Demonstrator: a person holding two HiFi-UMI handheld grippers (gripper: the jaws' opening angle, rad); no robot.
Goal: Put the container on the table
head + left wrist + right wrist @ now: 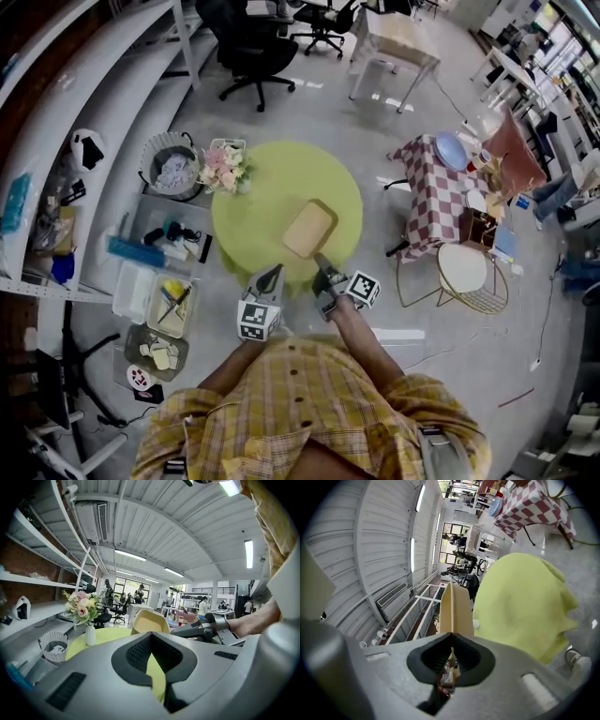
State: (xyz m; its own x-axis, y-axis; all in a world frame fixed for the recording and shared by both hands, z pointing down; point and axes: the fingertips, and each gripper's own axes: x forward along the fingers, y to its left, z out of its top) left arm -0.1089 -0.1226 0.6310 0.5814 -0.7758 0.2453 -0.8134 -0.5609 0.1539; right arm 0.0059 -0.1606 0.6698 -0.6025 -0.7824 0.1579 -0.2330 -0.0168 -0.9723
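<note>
Head view — one table [272,178], one container [309,229] — right hand-held gripper [320,259] clamped on it, left hand-held gripper [274,271] together.

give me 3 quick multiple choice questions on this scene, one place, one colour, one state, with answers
1. Where do the flowers stand? A. at the round table's left edge B. on the floor C. on a chair
2. What colour is the table's cloth? A. white B. yellow-green C. blue
3. What holds the container? A. left gripper B. right gripper C. nothing
Answers: 1 A, they sit on the cloth's left rim in the head view; 2 B, every view shows it; 3 B, its jaws pinch the container's wall.
</note>
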